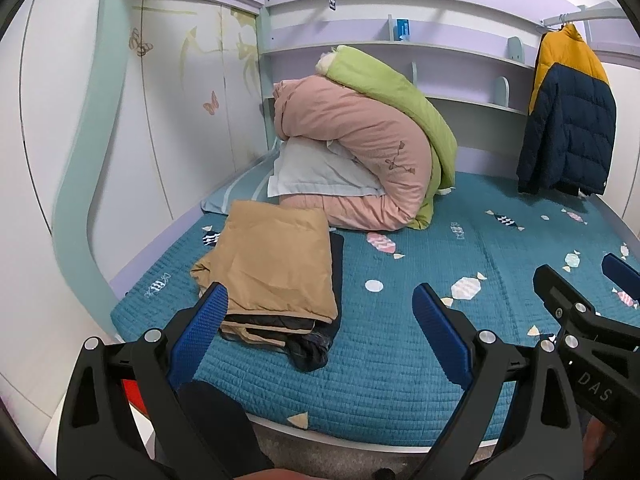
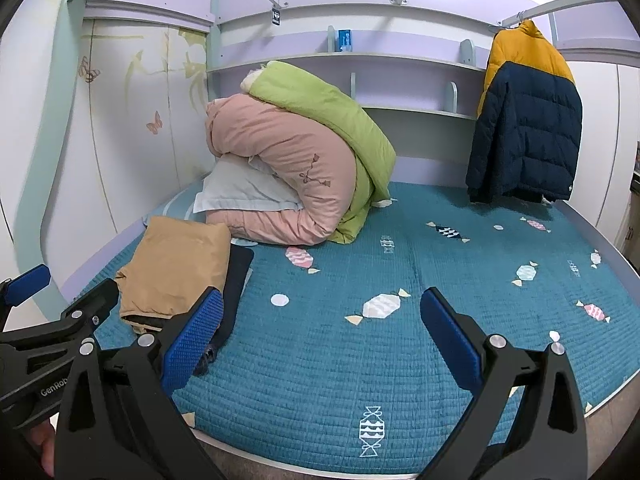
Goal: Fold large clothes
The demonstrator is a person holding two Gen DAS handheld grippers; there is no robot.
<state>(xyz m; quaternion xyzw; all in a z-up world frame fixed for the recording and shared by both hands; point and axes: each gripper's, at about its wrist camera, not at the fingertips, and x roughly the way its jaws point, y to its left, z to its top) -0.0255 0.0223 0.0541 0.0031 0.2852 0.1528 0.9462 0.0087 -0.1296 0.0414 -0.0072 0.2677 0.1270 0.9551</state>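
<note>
A navy and yellow puffer jacket [image 1: 568, 116] [image 2: 524, 120] hangs from a rail at the back right, over the teal bed [image 1: 400, 340] [image 2: 340, 360]. A folded tan garment [image 1: 272, 268] [image 2: 176, 268] lies on a dark folded one [image 1: 316, 344] [image 2: 236, 280] near the bed's front left. My left gripper [image 1: 320, 308] is open with nothing between its blue pads, held above the bed's front edge just right of the folded pile. My right gripper [image 2: 322, 312] is open and empty beside it, further right. Each gripper shows at the edge of the other's view.
A rolled pink quilt [image 1: 360, 148] [image 2: 288, 160], a green quilt [image 1: 392, 92] [image 2: 332, 108] and a pale pillow [image 1: 316, 172] [image 2: 244, 192] are heaped at the back left. Shelves [image 2: 400, 58] run along the headboard wall. A wardrobe [image 1: 180, 100] stands left.
</note>
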